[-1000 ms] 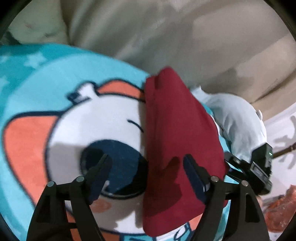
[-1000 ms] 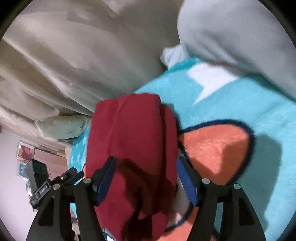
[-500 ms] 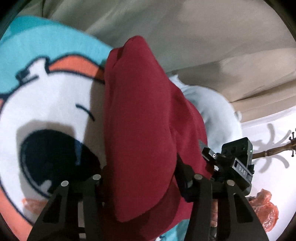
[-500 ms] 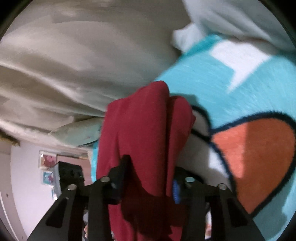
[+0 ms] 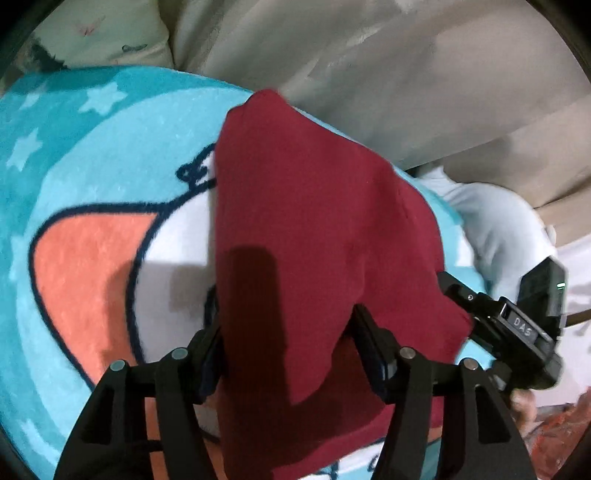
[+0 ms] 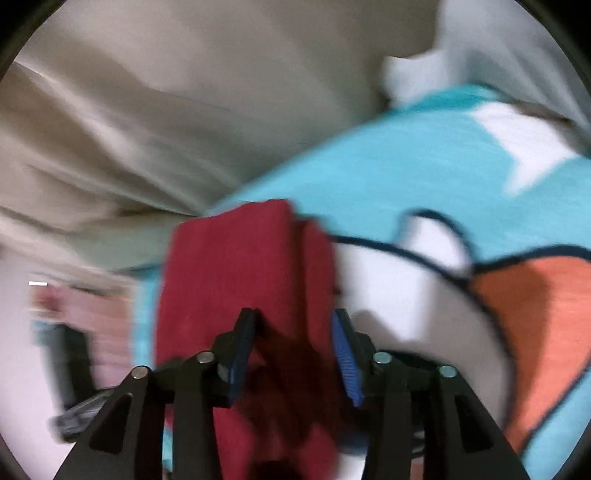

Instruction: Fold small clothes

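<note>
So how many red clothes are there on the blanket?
1. One red garment lies on the cartoon blanket, pinched between both hand-held grippers: left, right. Its folds could hide a second piece, but none shows.

Home bedroom, cartoon blanket (image 5: 110, 155), pillow (image 5: 110, 33)

Left claw (image 5: 288, 354) and right claw (image 6: 293, 354) clamped.
</note>
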The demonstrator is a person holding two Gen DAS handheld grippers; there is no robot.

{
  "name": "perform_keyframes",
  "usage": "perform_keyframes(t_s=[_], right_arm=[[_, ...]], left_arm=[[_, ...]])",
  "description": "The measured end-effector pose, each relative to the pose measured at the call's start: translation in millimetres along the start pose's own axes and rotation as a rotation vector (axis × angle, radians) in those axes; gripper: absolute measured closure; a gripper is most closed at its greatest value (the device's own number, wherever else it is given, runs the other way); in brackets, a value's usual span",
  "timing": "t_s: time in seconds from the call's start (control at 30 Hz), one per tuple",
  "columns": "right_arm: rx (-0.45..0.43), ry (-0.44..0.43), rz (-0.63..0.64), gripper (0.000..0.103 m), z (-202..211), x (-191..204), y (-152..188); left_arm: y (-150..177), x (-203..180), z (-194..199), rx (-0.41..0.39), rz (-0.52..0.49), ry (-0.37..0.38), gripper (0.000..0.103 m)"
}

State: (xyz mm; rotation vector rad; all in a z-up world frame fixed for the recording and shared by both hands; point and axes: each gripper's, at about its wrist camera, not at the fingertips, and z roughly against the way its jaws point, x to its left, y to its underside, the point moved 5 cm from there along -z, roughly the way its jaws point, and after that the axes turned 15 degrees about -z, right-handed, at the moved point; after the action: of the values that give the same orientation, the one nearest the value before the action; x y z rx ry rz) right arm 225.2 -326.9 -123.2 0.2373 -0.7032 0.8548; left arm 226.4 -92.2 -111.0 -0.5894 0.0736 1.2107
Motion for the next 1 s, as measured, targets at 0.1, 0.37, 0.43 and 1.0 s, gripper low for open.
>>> perform_keyframes(t_s=[0.1, 0.37, 0.43, 1.0], right_arm=[[-0.057, 0.009, 0.003, 0.04, 24.0, -0.5, 2.8], [-0.049, -0.192, 0.147, 0.056, 74.3, 69.6, 54.2], [0.008, -0.182, 0.127, 0.057, 52.3, 65.4, 65.8], [-0.162, 0.11, -0.004, 0.062, 54.0, 25.0, 110.3]], left_arm=[[3.7, -2.6, 29.0, -0.061, -0.033, -0.032, 0.041], [16.0, 0.2, 39.3, -0.119, -0.033, -0.039, 0.041], [26.6, 5.9, 18.9, -0.057, -0.029, -0.045, 0.041], [36.2, 9.5, 62.6, -0.109, -0.23, -0.137, 0.039]])
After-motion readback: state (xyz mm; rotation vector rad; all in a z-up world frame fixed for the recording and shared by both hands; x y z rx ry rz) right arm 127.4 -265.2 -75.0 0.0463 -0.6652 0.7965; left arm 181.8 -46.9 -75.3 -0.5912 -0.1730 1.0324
